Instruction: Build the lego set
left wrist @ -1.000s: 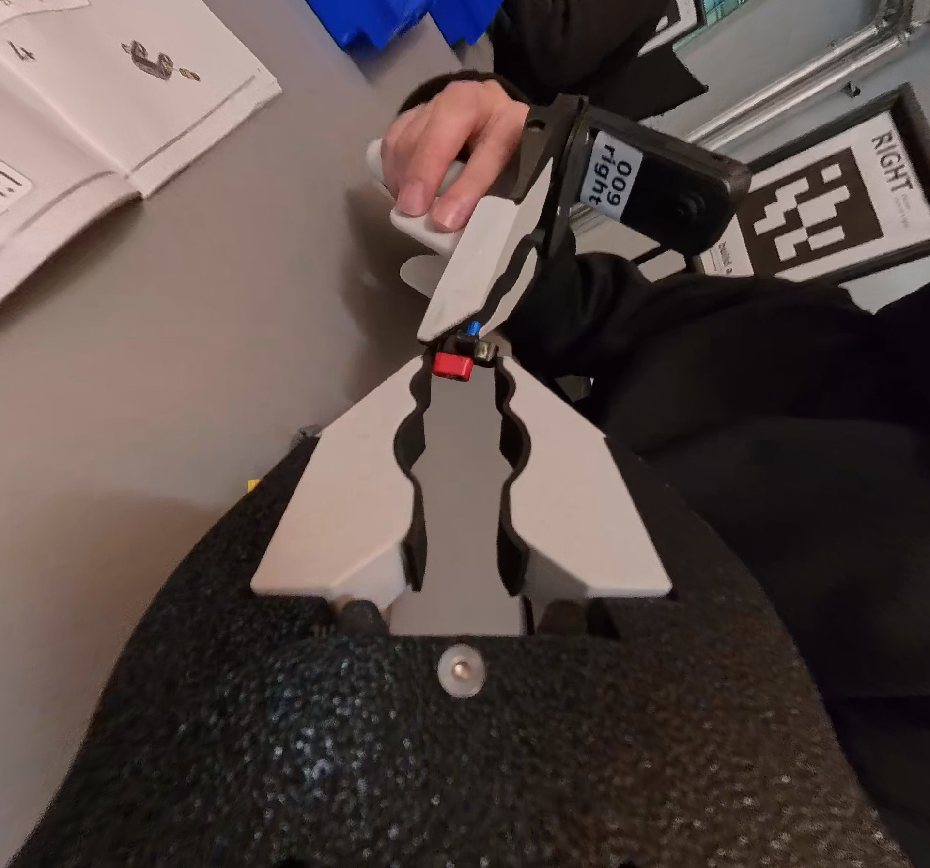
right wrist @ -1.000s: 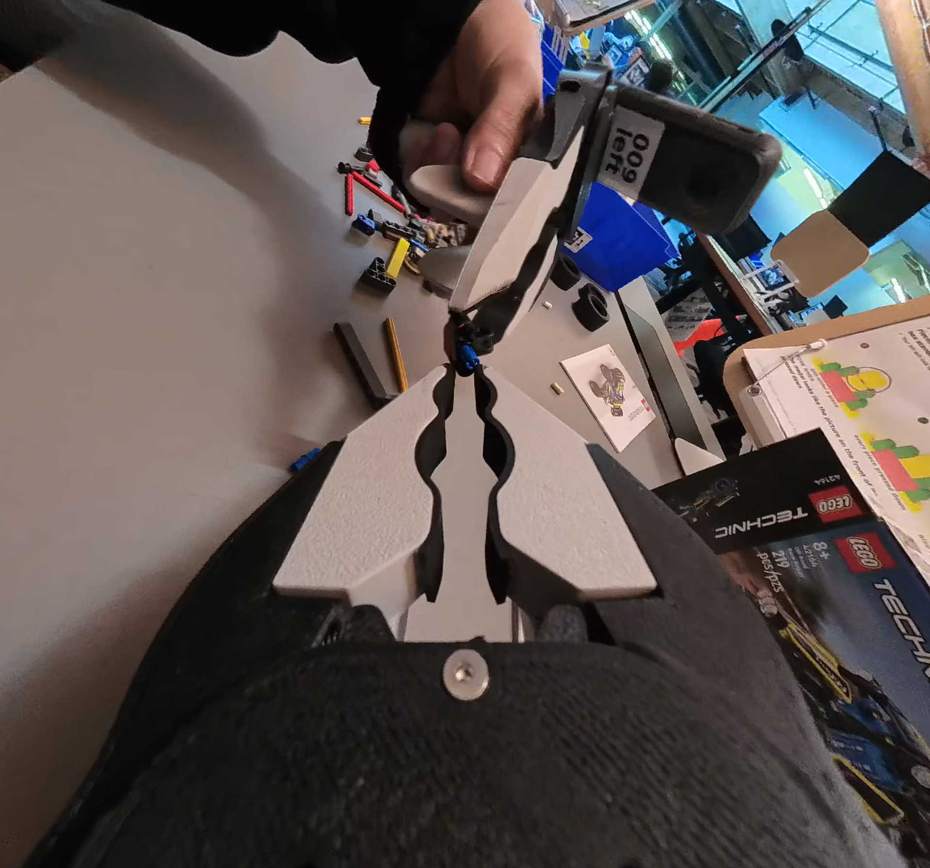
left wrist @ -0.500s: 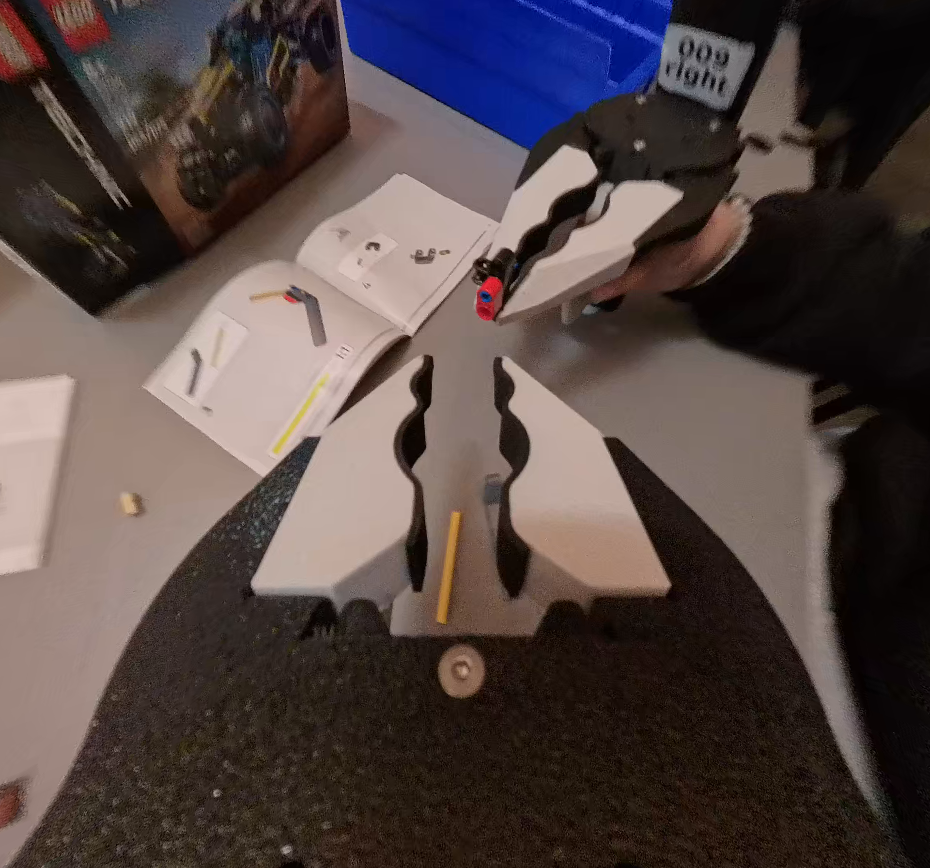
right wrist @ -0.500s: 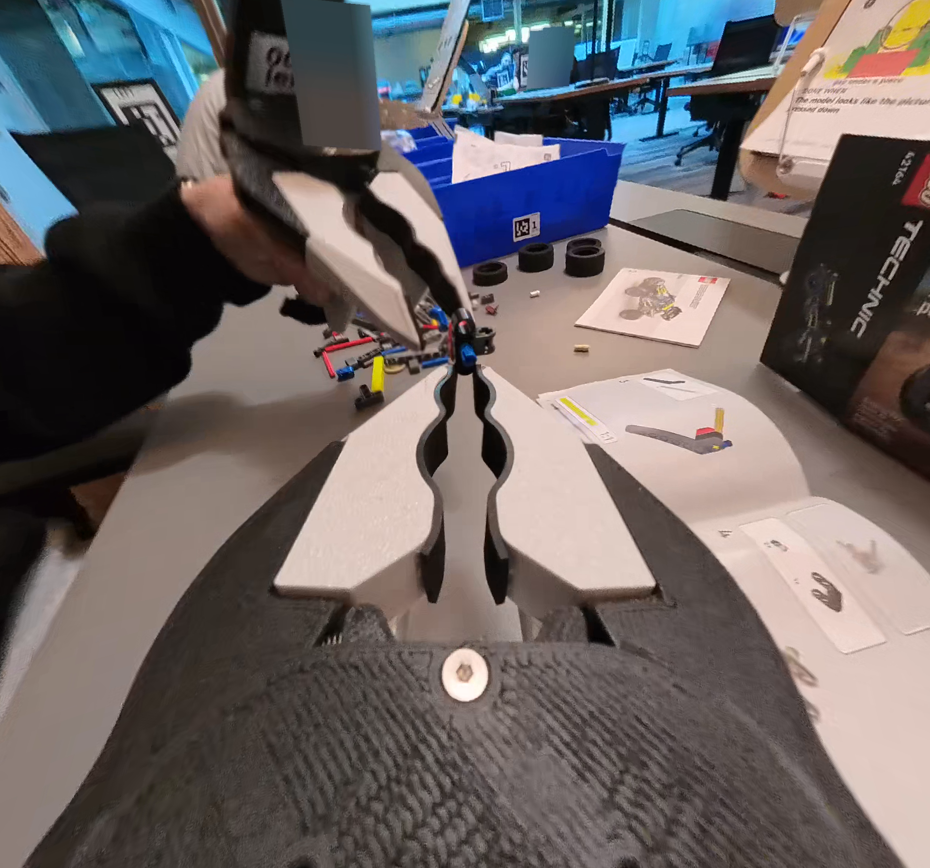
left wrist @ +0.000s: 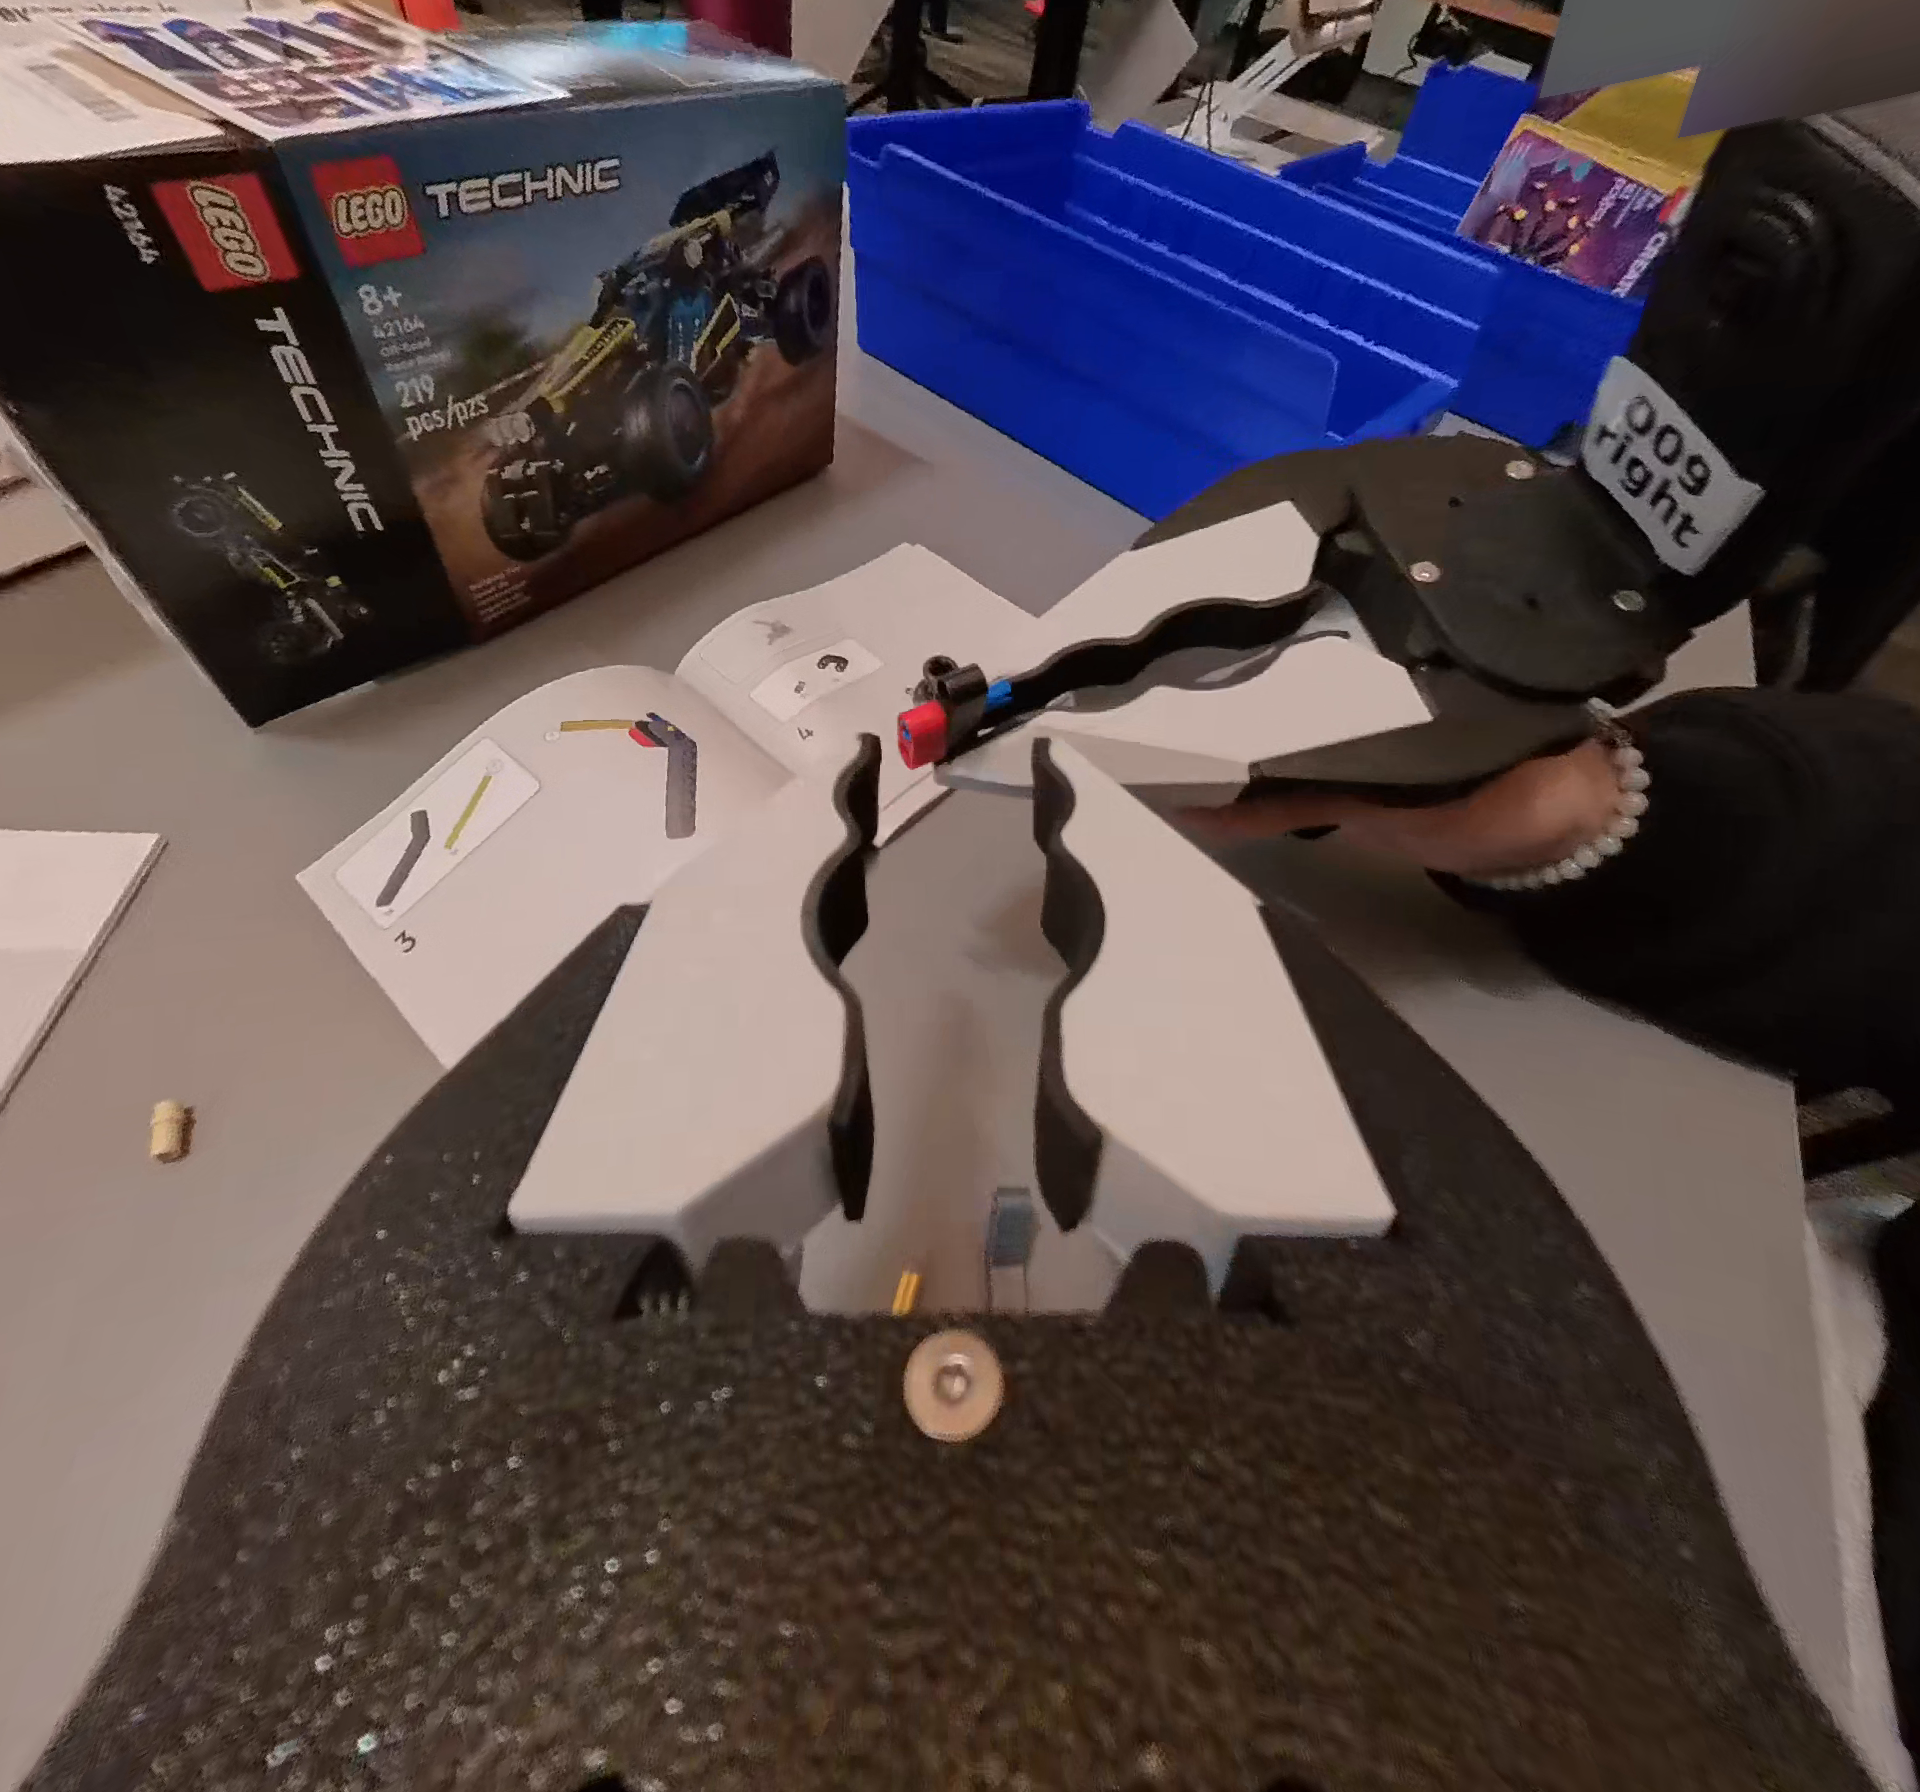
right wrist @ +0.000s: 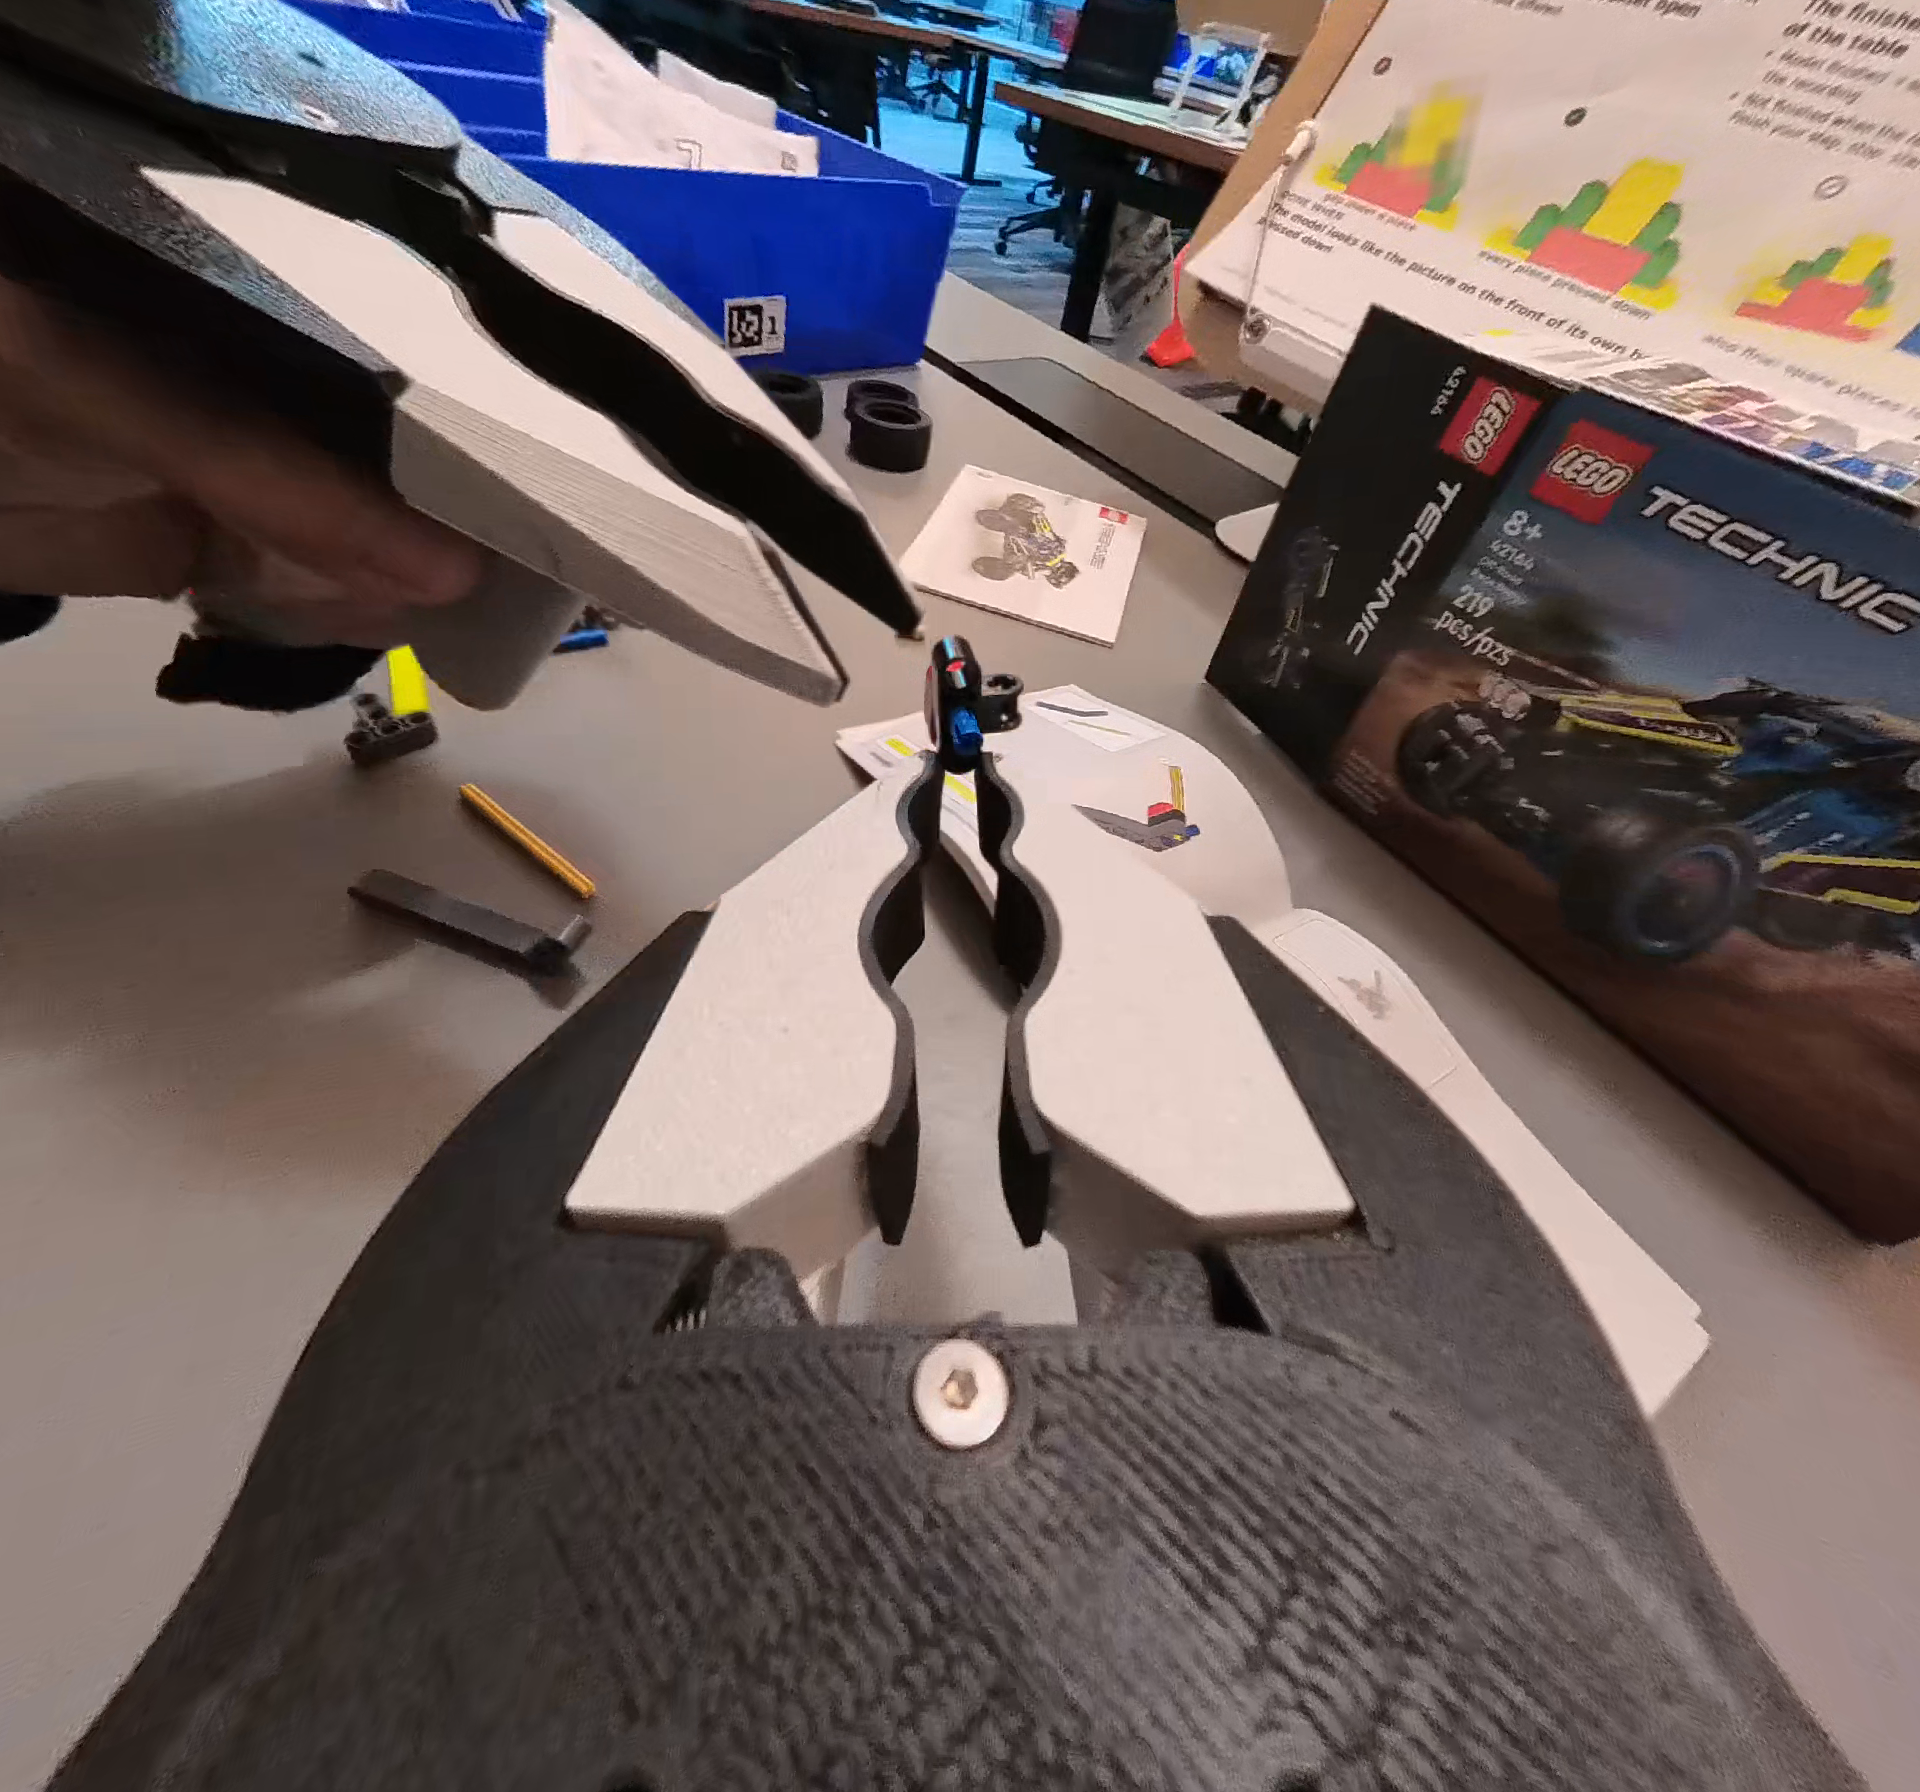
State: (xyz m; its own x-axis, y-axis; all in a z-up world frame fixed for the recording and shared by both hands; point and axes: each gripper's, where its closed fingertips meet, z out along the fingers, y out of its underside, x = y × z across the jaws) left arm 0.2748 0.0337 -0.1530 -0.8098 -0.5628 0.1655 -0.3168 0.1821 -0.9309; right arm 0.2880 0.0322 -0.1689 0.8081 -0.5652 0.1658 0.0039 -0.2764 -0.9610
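My right gripper is shut on a small Lego assembly: a black connector with a red bush and a blue pin. It holds the assembly by the blue pin, above the open instruction booklet. The left wrist view shows the same grasp, with the assembly sticking out of the right gripper's tips. My left gripper is open and empty, just below and in front of that assembly without touching it. It also shows in the right wrist view, at the upper left.
A yellow axle and a black angled beam lie on the grey table to the left. The Lego box stands behind the booklet. Blue bins, black tyres and a leaflet lie farther back. Both grippers' tips are close together, under 4 cm apart.
A second ago my left fingertips were at the red bush on the assembly. They have let go, come away and opened wider. Both grippers swung round over the booklet; the right kept the assembly.
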